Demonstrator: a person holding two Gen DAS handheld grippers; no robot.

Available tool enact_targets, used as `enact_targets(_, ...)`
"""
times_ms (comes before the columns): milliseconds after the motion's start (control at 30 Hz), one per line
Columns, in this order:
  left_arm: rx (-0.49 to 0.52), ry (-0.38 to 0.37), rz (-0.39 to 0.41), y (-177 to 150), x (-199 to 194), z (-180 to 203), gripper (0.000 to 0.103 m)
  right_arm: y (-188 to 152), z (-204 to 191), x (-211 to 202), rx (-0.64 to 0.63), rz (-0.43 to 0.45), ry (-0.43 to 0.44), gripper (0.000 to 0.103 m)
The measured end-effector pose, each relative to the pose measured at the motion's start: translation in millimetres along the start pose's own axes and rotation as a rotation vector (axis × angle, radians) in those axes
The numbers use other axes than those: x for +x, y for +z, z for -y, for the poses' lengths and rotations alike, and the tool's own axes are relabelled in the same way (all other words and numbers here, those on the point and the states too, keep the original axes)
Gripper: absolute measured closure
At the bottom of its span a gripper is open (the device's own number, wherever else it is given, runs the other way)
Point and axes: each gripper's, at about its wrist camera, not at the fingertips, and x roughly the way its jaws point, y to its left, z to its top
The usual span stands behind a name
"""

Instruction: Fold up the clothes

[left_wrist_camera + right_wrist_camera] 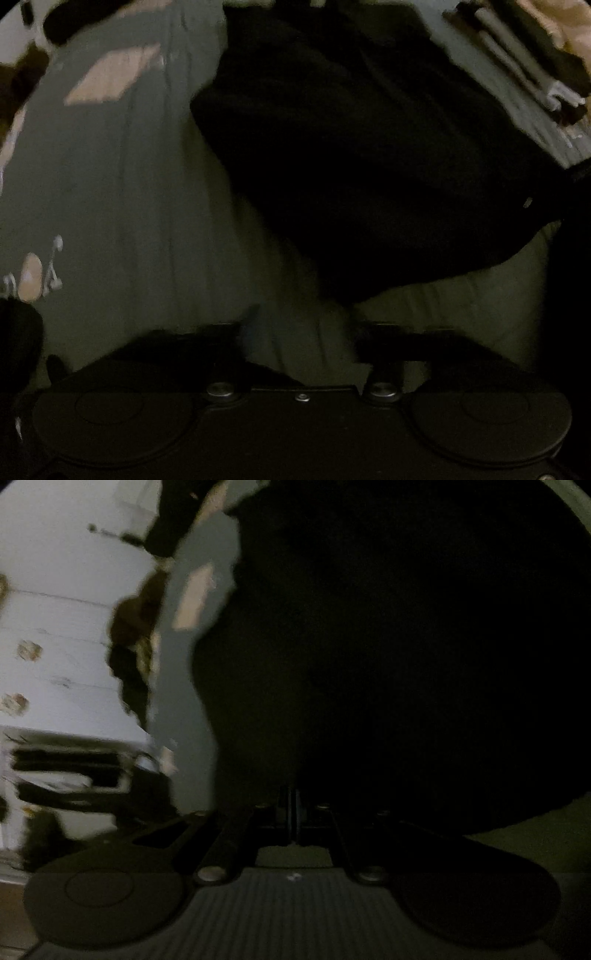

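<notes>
Left hand-held gripper (301,325): its two dark fingers stand wide apart, with only grey-green cloth between them; it holds nothing.
Just ahead of the left hand-held gripper: the lower edge of a black garment (369,155) hangs or lies a little beyond the fingertips, apart from them; the blur makes it hard to say whether the edge is lifted.
Under and around the left hand-held gripper: a bed (122,206) covered in a grey-green sheet with pale patches and small white figures printed on it.
Ahead and to the right of the left hand-held gripper: the black garment spreads across most of the upper right of the view, lying on the bed.
Far right of the left hand-held gripper: a stack of folded clothes (532,70) in dark and pale layers, near the edge of the bed, well apart from the fingers.
Right hand-held gripper (292,812): the fingers are pressed together with only a thin slit between them; the black garment (388,646) starts right at their tips, and they seem to pinch its edge, though the dark makes this uncertain.
Ahead of the right hand-held gripper: the black garment fills the middle and right of the view.
Left of the right hand-held gripper: a strip of grey-green bed (184,701), and beyond it a white dresser (55,627) with round knobs, blurred.
</notes>
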Motion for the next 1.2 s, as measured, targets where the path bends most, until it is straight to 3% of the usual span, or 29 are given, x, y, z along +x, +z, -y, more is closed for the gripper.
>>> enact_targets(33,0.028,0.004,0.038,3,-1,6,0.005,-3,4,1,0.018,-0.002,0.009,0.101)
enact_targets(300,0.28,0.158,0.034,20,47,64,0.008,-3,2,-6,0.047,0.038,0.047,0.101)
enact_targets(367,0.271,0.176,0.03,25,54,65,0.03,0,2,-5,0.052,0.045,0.051,0.101)
enact_targets(433,0.208,0.179,0.023,30,56,54,0.081,3,2,-2,0.05,0.051,0.042,0.101)
enact_targets(567,0.103,0.16,0.035,34,43,30,0.088,4,5,2,0.073,0.062,0.049,0.101)
enact_targets(767,0.079,0.089,0.015,29,34,19,0.093,14,-21,5,0.043,0.088,0.178,0.096)
enact_targets(800,0.075,0.089,0.016,29,32,18,0.094,18,-30,9,0.018,0.09,0.173,0.091)
enact_targets(833,0.072,0.089,0.017,29,30,17,0.094,22,-39,14,0.002,0.093,0.159,0.086)
enact_targets(900,0.066,0.088,0.019,30,27,15,0.094,29,-54,28,-0.049,0.102,0.134,0.063)
enact_targets(933,0.063,0.088,0.019,30,25,14,0.094,33,-60,37,-0.076,0.107,0.122,0.06)
enact_targets(1033,0.054,0.087,0.022,30,20,11,0.094,41,-69,76,-0.159,0.077,0.037,0.059)
enact_targets(1100,0.024,0.067,0.008,29,17,6,0.094,41,-64,104,-0.218,0.036,-0.082,0.059)
enact_targets(1200,-0.005,0.076,-0.033,22,14,-5,0.101,38,-54,132,-0.296,0.005,-0.196,0.063)
